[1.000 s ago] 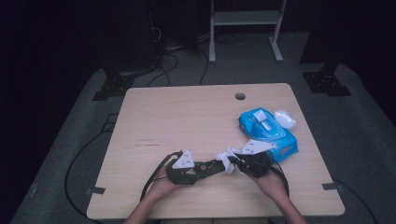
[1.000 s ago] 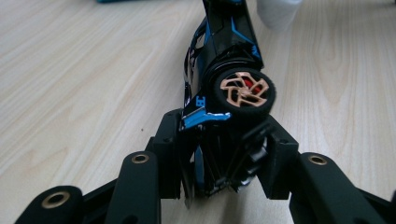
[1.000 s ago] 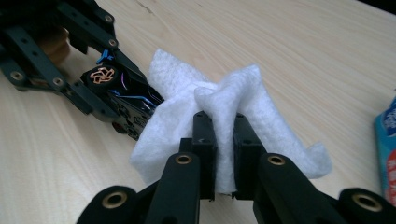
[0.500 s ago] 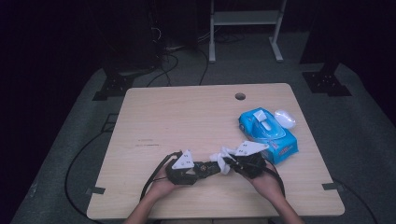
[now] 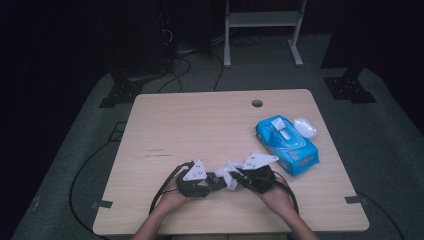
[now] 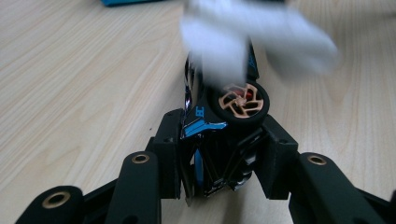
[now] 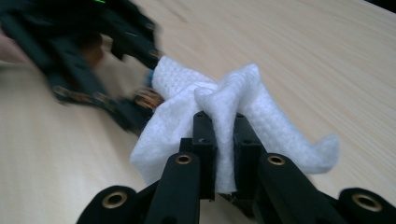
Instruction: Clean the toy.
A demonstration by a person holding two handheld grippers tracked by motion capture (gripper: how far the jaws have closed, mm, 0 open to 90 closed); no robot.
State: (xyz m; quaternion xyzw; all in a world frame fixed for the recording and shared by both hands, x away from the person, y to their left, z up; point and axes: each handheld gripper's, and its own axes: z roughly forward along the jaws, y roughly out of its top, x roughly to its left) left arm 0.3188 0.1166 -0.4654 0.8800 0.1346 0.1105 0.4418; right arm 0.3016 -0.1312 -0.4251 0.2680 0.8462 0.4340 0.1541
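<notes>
My left gripper is shut on a small black and blue toy car with orange wheels, held on its side near the table's front edge. My right gripper is shut on a crumpled white wet wipe, and the wipe lies against the car's front end. In the left gripper view the wipe is a blurred white shape over the car. In the right gripper view the left gripper is blurred behind the wipe.
A blue pack of wet wipes lies at the table's right, with its white lid beside it. A round cable hole sits near the far edge. Cables trail from both grippers off the wooden table.
The right gripper with the wipe has shifted a little to the left, closer onto the car. The left gripper has stayed in place.
</notes>
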